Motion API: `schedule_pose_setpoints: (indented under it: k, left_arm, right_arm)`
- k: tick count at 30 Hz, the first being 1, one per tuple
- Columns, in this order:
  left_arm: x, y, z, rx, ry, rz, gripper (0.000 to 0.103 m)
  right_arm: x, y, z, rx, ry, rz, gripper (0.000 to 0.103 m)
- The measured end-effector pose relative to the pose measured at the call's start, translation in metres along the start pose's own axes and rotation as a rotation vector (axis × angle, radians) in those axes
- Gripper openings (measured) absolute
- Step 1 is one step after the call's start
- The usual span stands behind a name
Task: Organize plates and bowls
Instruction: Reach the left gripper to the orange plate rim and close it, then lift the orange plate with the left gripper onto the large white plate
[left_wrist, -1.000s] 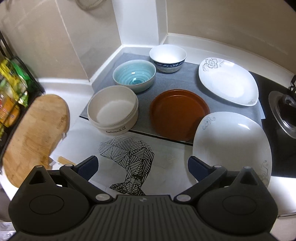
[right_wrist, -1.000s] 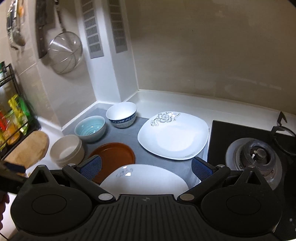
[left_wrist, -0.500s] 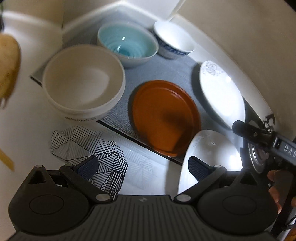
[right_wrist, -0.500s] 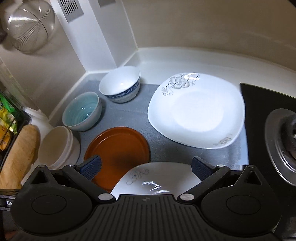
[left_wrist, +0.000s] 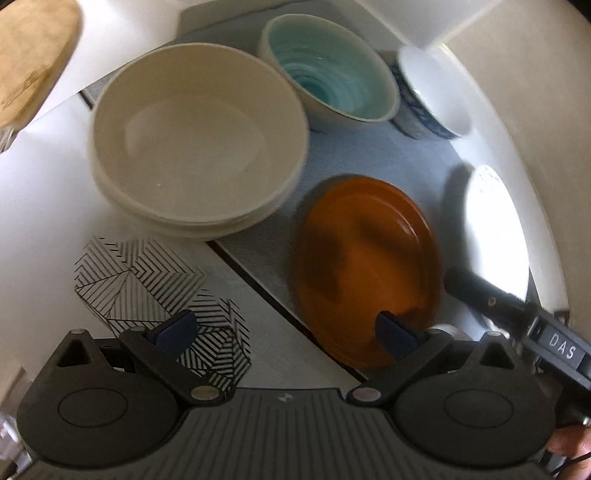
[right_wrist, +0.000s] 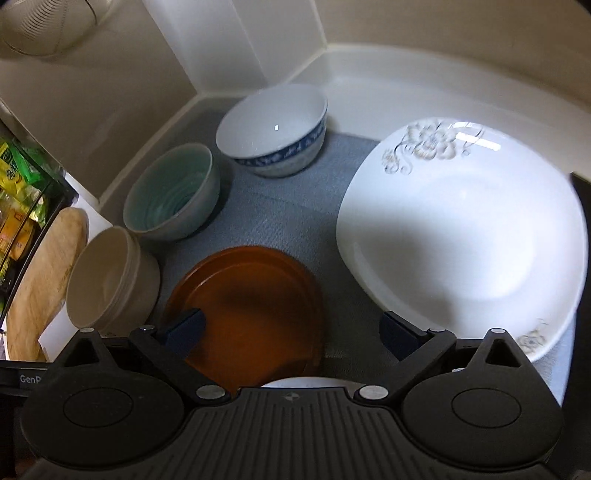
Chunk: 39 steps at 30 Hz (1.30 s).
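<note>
- Hovering over the surface (right_wrist: 369, 74), I hold my left tool (left_wrist: 288, 328) and right tool (right_wrist: 291, 328) with fingers apart, gripping nothing.
- No stacking shows yet: the cream bowl (left_wrist: 199, 136), teal bowl (left_wrist: 332, 74) and blue-patterned bowl (right_wrist: 273, 125) stand side by side on the grey mat (right_wrist: 280, 214).
- The orange plate (right_wrist: 251, 310) and flowered white plate (right_wrist: 461, 236) lie separately; a second white plate's rim (right_wrist: 303, 382) peeks below my right tool.
- By my judgement, everything remains to be grouped.
</note>
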<state>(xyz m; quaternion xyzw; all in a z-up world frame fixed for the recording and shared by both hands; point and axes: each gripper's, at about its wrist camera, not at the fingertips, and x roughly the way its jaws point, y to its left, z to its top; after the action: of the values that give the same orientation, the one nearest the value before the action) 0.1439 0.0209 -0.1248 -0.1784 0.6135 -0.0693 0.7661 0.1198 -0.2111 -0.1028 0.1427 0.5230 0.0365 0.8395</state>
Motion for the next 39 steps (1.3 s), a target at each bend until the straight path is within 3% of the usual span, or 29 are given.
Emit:
schedule_pose_setpoints:
  k: [8,10,11,13,14,16,19,23,28,31,33,39]
  left_arm:
    - [0.004,-0.002,0.008,-0.035,-0.044,0.013,0.103]
    - [0.004,-0.002,0.01,-0.045,-0.043,0.012,0.103]
    - [0.004,-0.003,0.011,-0.049,-0.043,0.009,0.103]
    - [0.005,-0.004,0.013,-0.05,-0.047,0.005,0.103]
    - [0.006,-0.004,0.013,-0.051,-0.051,0.006,0.103]
    - [0.003,-0.002,0.012,-0.051,-0.059,0.013,0.102]
    - [0.003,-0.007,0.014,-0.055,-0.063,0.036,0.098]
    - [0.006,-0.018,0.019,-0.04,-0.066,-0.021,0.069]
    - [0.009,-0.016,0.021,-0.086,-0.078,-0.037,0.053]
    - [0.01,-0.009,0.024,-0.128,-0.09,-0.033,0.032]
    - [0.011,-0.006,0.024,-0.145,-0.097,-0.01,0.009]
    - [0.007,-0.011,0.021,-0.139,-0.12,0.049,0.005]
  right_arm:
    - [0.027,-0.003,0.004,-0.006,0.048,0.027,0.09]
    - [0.034,0.0,0.004,-0.014,0.063,0.033,0.08]
    - [0.034,0.003,0.003,-0.044,0.045,0.026,0.074]
    - [0.036,0.012,0.0,-0.122,0.025,0.007,0.04]
    - [0.037,0.014,-0.001,-0.152,0.016,-0.007,0.032]
    - [0.04,0.017,-0.002,-0.196,-0.006,-0.021,0.008]
    - [0.044,0.017,0.0,-0.202,-0.025,-0.01,0.007]
    - [0.046,0.015,0.006,-0.189,-0.049,-0.036,0.007]
    - [0.046,0.009,0.006,-0.182,-0.05,-0.039,0.007]
    - [0.045,0.007,0.006,-0.169,-0.056,-0.042,0.007]
    - [0.045,0.006,0.006,-0.164,-0.062,-0.046,0.007]
    - [0.045,0.009,0.007,-0.151,-0.071,-0.028,0.006]
